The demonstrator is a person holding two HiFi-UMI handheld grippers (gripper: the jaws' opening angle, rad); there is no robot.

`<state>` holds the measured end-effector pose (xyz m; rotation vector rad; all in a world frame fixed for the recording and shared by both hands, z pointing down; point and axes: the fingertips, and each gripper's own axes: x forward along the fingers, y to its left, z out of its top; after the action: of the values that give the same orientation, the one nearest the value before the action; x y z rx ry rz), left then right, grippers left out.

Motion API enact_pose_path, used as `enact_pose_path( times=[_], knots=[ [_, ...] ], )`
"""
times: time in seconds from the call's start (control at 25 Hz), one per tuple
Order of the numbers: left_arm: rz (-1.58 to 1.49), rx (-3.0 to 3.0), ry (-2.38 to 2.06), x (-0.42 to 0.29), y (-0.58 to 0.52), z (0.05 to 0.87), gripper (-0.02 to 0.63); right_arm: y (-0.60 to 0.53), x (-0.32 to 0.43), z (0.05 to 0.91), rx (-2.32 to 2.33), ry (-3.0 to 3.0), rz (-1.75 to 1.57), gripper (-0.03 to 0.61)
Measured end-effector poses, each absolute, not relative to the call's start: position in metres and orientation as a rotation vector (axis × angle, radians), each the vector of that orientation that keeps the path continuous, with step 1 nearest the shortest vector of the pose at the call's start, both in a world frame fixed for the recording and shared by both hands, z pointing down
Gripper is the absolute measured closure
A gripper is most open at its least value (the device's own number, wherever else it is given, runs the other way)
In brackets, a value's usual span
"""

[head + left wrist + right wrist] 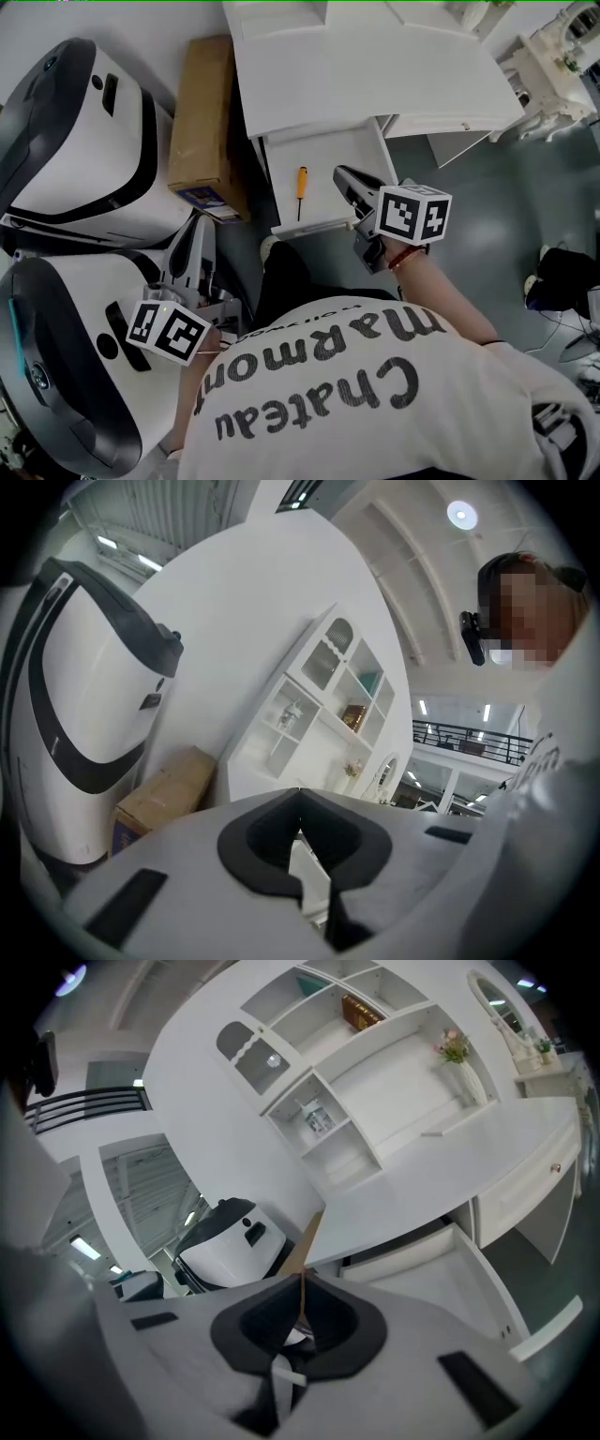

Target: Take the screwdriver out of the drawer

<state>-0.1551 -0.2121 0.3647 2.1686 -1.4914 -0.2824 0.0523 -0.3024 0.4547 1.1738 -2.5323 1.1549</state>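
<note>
Right up close to the head camera, a person [375, 403] in a white printed tee is holding one tool in each hand. The left gripper [199, 227] is hanging low on the left side, over the gap between two big white-and-black machines [84, 141]. Its jaws are pressing flat together with nothing between them.

The right gripper [345, 176] is reaching out a bit farther, over the pulled-out white drawer [328, 141]. Its jaws are pinched together too, and it's gripping nothing. The tips are sitting just to the right of the screwdriver [301, 187], close but not touching it as far as the head view shows.

The screwdriver is lying flat on the drawer floor, well inside the drawer. Its orange handle is pointing toward the desk and its thin shaft toward the drawer front.

Left of the drawer, a brown cardboard box [202, 122] is standing just beside the desk [375, 66], between it and the upper machine. The white desk top is sticking out over the back of the drawer. Farthest away, in the right gripper view, a white shelf unit [328, 1101] with open cubbies is rising behind the desk, with a few small items sitting in the compartments.
</note>
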Motion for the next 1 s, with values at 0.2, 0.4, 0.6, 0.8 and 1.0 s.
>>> enact_pose_path(
  times=[0.2,0.4,0.6,0.8,1.0],
  knots=[
    [-0.230,2.166,-1.389,-0.170,-0.268,0.386,0.591,-0.339,0.043,0.506,1.208,-2.360,1.178,0.549],
    [-0.194,2.147,-1.351,-0.195,-0.311,0.403,0.591,-0.387,0.033,0.558,1.231,-2.193,1.235,0.549],
    [-0.193,2.087,-1.408,-0.230,-0.336,0.417,0.591,-0.413,0.013,0.604,1.170,-2.084,1.260,0.548],
    [-0.183,2.039,-1.482,-0.260,-0.348,0.423,0.591,-0.418,0.000,0.657,1.117,-1.948,1.268,0.450],
    [-0.158,1.978,-1.546,-0.280,-0.343,0.431,0.591,-0.415,-0.006,0.708,1.072,-1.805,1.287,0.394]
  ],
)
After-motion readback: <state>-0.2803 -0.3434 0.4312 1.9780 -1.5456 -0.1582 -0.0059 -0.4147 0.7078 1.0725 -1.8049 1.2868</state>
